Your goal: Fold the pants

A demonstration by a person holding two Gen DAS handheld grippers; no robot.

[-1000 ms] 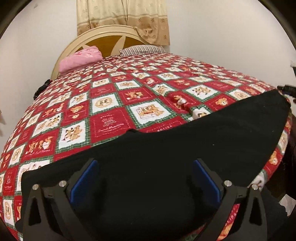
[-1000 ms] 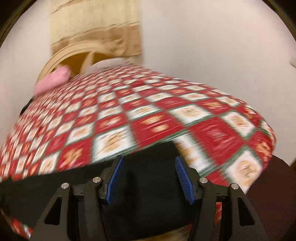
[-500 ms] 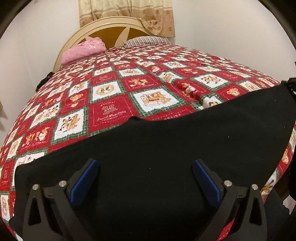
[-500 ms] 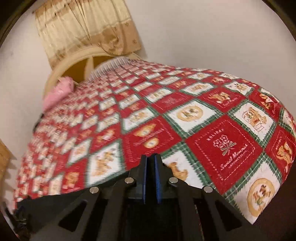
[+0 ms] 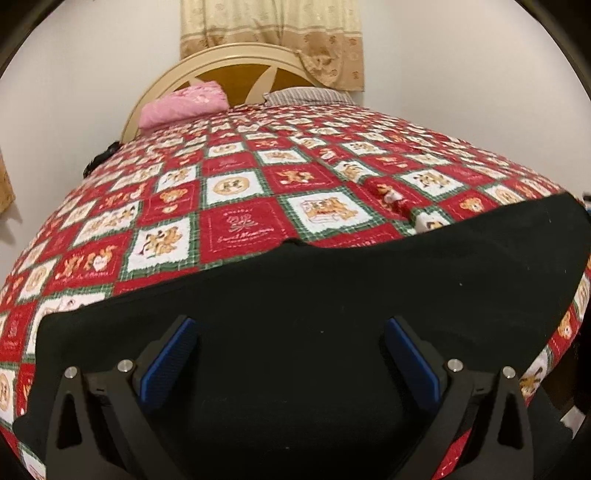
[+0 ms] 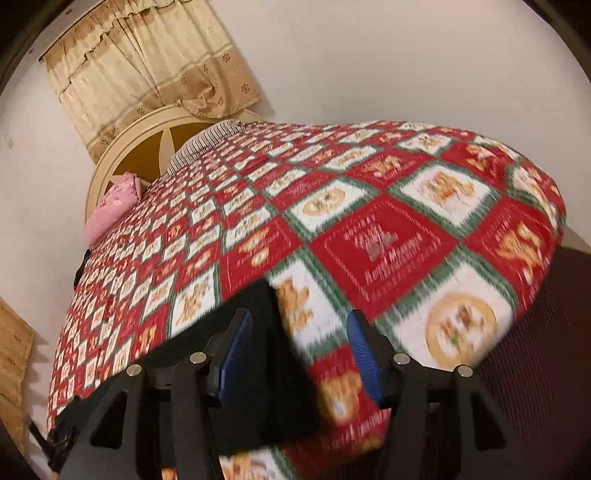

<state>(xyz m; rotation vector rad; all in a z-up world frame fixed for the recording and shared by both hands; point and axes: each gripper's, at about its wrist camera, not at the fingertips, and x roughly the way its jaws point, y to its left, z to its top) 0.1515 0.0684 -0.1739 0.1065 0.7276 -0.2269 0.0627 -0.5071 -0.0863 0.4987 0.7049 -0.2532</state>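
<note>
Right wrist view: the right gripper [image 6: 295,354] has just sprung apart, dropping the pants [image 6: 258,369] hem on the bed [image 6: 388,240]. Left gripper [image 5: 291,354] hangs wide, empty; that fold looks laid.

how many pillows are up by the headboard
2: a pink pillow at the left of the headboard, and a striped pillow to its right, partly under the quilt. More may be hidden.

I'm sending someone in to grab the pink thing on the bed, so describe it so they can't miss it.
Start at the bed's rounded cream headboard under the beige curtain. Against its left side, on the far end of the red patchwork quilt, lies a folded pink bundle. Beside it sits a grey striped pillow, and the black pants lie at the near end; only the bundle is pink.
</note>
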